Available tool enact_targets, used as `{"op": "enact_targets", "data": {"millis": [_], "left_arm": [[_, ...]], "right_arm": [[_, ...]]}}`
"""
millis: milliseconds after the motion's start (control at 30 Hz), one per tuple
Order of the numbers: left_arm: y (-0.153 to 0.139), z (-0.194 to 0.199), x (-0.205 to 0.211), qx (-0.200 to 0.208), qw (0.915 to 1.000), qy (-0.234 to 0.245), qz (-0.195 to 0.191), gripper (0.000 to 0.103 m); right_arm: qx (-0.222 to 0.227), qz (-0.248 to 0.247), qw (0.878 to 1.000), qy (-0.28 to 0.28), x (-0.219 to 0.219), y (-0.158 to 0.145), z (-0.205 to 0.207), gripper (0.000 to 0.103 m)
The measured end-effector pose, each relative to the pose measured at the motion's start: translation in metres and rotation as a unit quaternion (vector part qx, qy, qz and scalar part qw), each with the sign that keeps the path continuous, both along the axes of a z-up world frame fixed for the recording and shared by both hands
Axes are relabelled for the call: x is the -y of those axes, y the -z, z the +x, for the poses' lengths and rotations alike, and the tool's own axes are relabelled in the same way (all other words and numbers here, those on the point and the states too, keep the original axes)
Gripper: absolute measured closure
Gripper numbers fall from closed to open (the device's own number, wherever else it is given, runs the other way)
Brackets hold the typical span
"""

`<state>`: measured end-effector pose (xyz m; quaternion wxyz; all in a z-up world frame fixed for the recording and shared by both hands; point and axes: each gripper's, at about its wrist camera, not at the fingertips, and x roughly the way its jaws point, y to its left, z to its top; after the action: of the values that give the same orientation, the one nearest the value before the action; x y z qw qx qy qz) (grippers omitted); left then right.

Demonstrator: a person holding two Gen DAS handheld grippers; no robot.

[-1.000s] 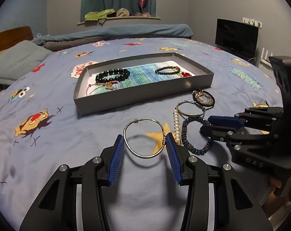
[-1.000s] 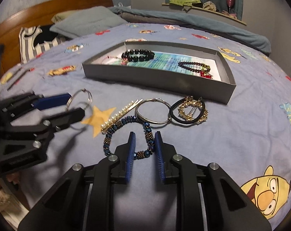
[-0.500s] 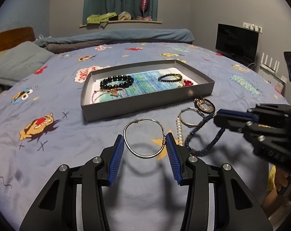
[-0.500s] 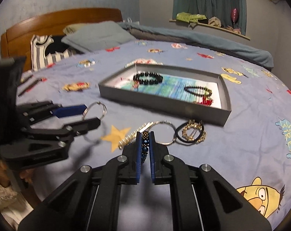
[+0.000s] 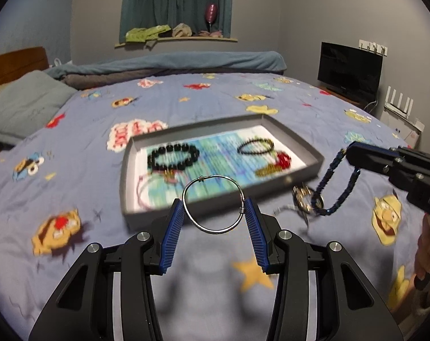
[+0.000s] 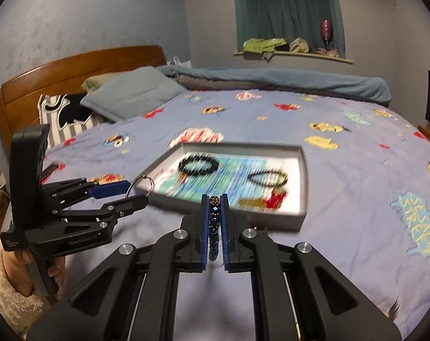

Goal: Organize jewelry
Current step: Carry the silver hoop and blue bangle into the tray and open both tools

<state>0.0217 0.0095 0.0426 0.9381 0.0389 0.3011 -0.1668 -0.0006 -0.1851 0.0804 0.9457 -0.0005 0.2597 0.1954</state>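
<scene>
Loose jewelry [image 5: 301, 196] lies between tray [image 5: 314, 160] and right tongs [image 5: 348, 153].

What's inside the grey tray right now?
In the grey tray: a black bead bracelet, a thinner dark bracelet, a red charm, a pink cord and a printed liner. The near wall and motion blur hide finer detail.

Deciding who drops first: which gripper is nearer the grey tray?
Left. The left gripper, holding the silver wire hoop, hangs at the grey tray's near wall; the right gripper hangs off its right side.
</scene>
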Motion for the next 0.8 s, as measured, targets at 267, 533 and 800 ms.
{"op": "enact_targets", "data": {"millis": [267,533,800], "left_arm": [[-0.007,0.053,0.014,-0.006,0.9999,0.010,0.010,0.057],[0.006,0.107,0.023,-0.040,0.9990,0.018,0.007,0.056],[0.014,0.151,0.043,-0.071,0.9967,0.033,0.019,0.056]], "right_arm": [[0.019,-0.006,1.000,0.017,0.000,-0.019,0.055,0.096],[0.003,-0.004,0.999,0.035,-0.004,-0.009,0.134,0.096],[-0.020,-0.029,0.997,0.066,-0.001,0.010,0.198,0.096]]}}
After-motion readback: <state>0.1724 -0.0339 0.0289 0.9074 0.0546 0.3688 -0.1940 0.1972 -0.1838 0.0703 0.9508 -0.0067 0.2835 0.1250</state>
